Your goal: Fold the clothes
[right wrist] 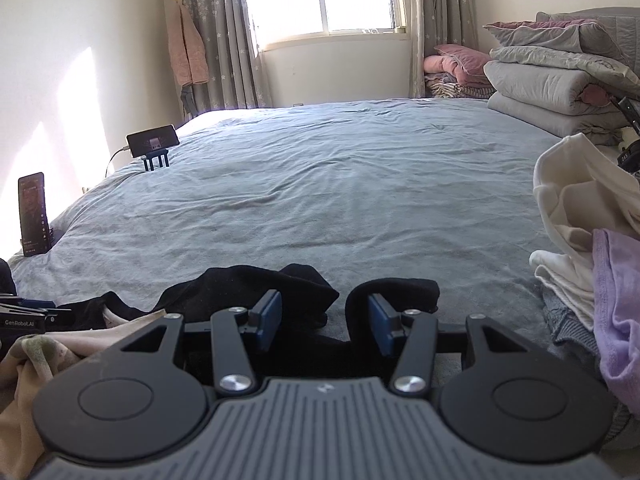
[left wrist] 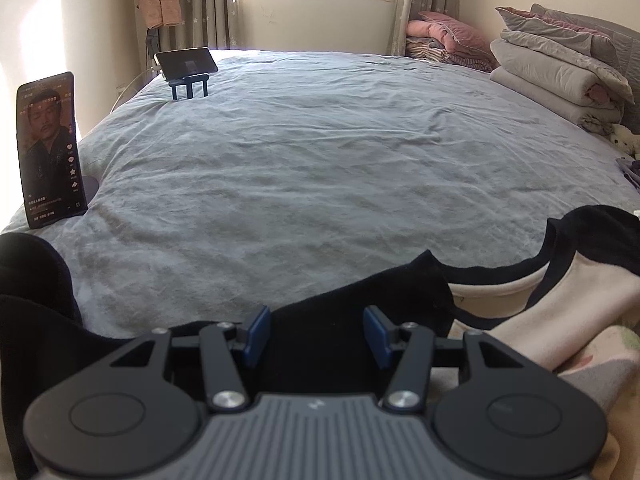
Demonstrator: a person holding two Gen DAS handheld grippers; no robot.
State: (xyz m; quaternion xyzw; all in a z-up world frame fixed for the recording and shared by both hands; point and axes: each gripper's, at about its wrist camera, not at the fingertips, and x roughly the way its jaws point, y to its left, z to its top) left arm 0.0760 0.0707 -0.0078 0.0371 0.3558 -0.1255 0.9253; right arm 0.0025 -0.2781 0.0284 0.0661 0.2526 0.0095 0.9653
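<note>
A black garment (left wrist: 360,300) with a pale pink lining (left wrist: 560,304) lies crumpled at the near edge of the bed. My left gripper (left wrist: 318,334) is open just above its black fabric, blue pads (left wrist: 258,336) apart with cloth showing between them. In the right wrist view the same black garment (right wrist: 248,292) bunches in front of my right gripper (right wrist: 324,326), which is open with the fabric's edge between and under its fingers. The left gripper's body (right wrist: 24,318) shows at the left edge there.
The grey bedsheet (left wrist: 320,152) stretches wide ahead. An upright phone (left wrist: 50,152) and a second phone on a blue stand (left wrist: 188,66) sit at the left. Folded quilts (left wrist: 560,72) are stacked at the right. A pile of white and purple clothes (right wrist: 592,240) lies right.
</note>
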